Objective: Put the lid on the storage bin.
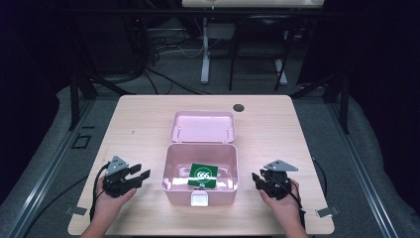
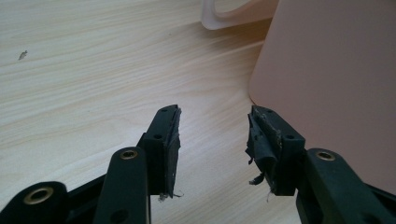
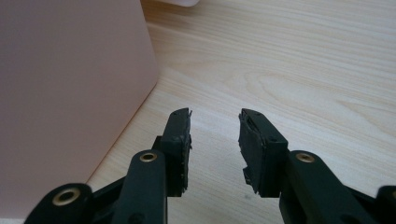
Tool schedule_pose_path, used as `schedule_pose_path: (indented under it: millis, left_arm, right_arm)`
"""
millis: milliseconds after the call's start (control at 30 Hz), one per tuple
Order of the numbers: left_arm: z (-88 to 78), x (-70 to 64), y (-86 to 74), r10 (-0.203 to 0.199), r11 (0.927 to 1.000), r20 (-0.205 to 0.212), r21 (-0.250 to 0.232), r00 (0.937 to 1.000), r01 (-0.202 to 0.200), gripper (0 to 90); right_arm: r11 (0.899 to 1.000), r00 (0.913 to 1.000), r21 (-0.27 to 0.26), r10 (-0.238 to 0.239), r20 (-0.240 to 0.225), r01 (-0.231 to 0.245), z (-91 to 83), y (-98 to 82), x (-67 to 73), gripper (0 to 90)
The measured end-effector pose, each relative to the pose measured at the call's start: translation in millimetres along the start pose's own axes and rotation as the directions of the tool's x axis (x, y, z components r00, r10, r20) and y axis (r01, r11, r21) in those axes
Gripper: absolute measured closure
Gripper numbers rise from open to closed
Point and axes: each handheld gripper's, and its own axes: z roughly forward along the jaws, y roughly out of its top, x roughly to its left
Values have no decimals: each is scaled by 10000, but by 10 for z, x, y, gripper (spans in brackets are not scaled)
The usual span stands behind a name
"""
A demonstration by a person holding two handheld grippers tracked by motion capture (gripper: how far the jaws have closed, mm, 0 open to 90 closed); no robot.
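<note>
Pink plastic is what draws the eye: an open storage box (image 1: 200,173) is seen standing on the pale wooden table (image 1: 138,119), near the middle of the front edge, with a small white latch on its front wall. Its lid (image 1: 202,126) is thrown back (hinged at the far wall) and lies flat on the tabletop toward the far edge, inner face up. Inside the box, on the floor toward the front, a dark green card (image 1: 203,175) with a white ring and white figures is seen lying slightly tilted. The box walls look smooth, rounded at the corners and faintly glossy.

The left gripper (image 1: 137,174) is held low by a hand (image 1: 110,199) near the front-left corner of the table, just beside the box's left wall but apart from it. In the left gripper view its jaws are seen spread with a clear gap, nothing between them, worn black pads (image 2: 172,140) fraying at the edges, and the pink wall close on one side.

The right gripper (image 1: 257,179) is held by the other hand (image 1: 283,203) toward the front-right corner, near the box's right wall, not touching. In the right gripper view its jaws are likewise parted over bare wood grain, empty.

A dark round grommet (image 1: 238,107) is noted at the far edge.
</note>
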Motion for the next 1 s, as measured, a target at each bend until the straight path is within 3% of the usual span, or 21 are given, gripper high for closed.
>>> schedule_pose_path:
  millis: [567, 767, 900, 1000]
  left_arm:
    - [-26, -56, 33, -107, 9998, 200, -136, 9997, 109, 575]
    - [-123, -110, 78, -440, 9979, 558, -453, 9975, 466, 592]
    - [-174, -166, 131, -430, 9975, 624, -537, 9971, 464, 596]
    - [-175, -214, 173, -307, 9981, 810, -513, 9962, 350, 594]
  right_arm:
    - [9999, 9999, -97, 125, -55, -126, -41, -1, -17, 633]
    - [9999, 9999, -30, 170, -32, -170, -56, 31, -7, 629]
    - [9999, 9999, -112, 121, -14, -121, -71, 84, 28, 612]
    - [9994, 9991, -172, 278, -323, -284, -96, 159, 54, 611]
